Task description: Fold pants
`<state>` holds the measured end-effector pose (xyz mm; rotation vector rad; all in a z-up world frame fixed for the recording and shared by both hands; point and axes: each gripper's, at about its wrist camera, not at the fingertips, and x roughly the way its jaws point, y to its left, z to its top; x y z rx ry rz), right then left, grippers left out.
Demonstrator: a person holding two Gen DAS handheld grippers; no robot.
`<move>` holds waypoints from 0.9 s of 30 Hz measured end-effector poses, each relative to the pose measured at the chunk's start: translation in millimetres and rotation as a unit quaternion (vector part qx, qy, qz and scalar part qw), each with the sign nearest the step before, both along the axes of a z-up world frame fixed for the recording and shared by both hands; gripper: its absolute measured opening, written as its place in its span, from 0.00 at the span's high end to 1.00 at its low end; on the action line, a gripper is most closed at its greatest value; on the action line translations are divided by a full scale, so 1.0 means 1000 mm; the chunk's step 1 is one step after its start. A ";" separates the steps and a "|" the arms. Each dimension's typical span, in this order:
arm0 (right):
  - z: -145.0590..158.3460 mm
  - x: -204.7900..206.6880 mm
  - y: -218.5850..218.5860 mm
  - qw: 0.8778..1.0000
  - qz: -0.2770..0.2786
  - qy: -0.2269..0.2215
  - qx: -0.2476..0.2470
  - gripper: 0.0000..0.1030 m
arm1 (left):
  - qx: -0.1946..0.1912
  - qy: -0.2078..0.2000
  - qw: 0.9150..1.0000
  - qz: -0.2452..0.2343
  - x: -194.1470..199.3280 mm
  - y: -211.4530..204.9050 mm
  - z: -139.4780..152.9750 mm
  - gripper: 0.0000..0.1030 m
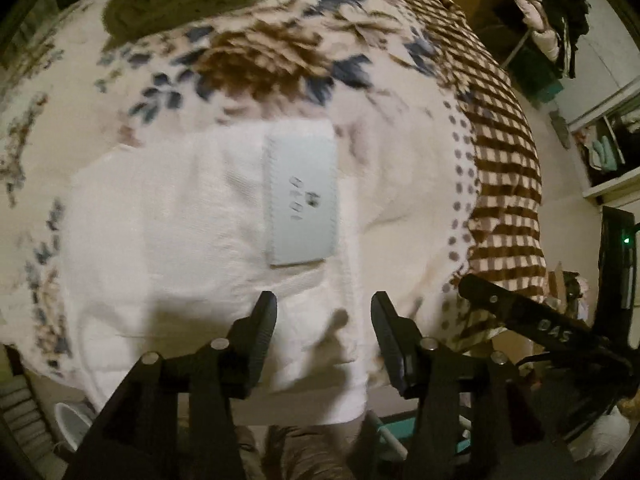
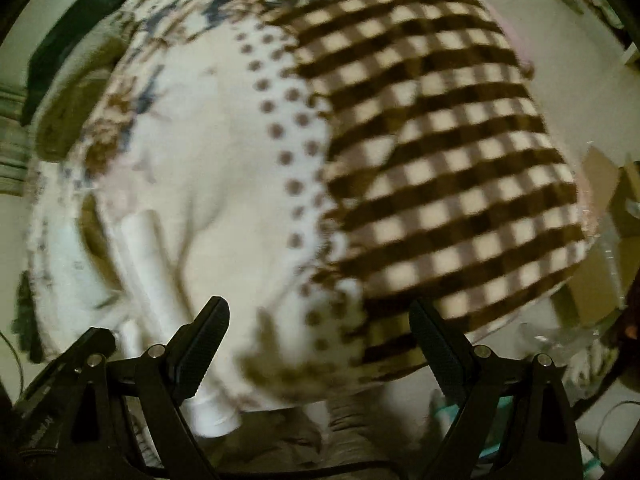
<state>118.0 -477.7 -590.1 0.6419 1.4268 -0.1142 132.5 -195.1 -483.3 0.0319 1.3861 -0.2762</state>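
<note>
Here the white pants lie flattened on the bed, already gathered into a broad, roughly rectangular stack with a pale grey patch or label facing up near the middle. The near edge spills slightly over the side of the bed, which probably leaves a free hem for an easy pinch. The left tool hovers just above that near edge with its fingers spread and nothing between them; I judge it is lined up to take the edge for another fold. The right tool is likewise spread wide and empty, held off to the side over the blanket, where brown checks meet a dotted border. In its view only a white strip of the pants shows at the lower left, blurred.

The blanket covers the whole bed: floral in blue and brown toward the far end, checked along one side. A rolled beige cover sits at the head. Beyond the bed hang clothes on a rack, with cardboard boxes on the pale floor.
</note>
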 end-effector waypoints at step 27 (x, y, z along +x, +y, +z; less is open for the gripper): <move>0.041 0.056 0.151 0.989 0.127 -0.071 0.011 0.76 | 0.128 -0.018 0.976 0.177 0.013 0.200 0.000 0.24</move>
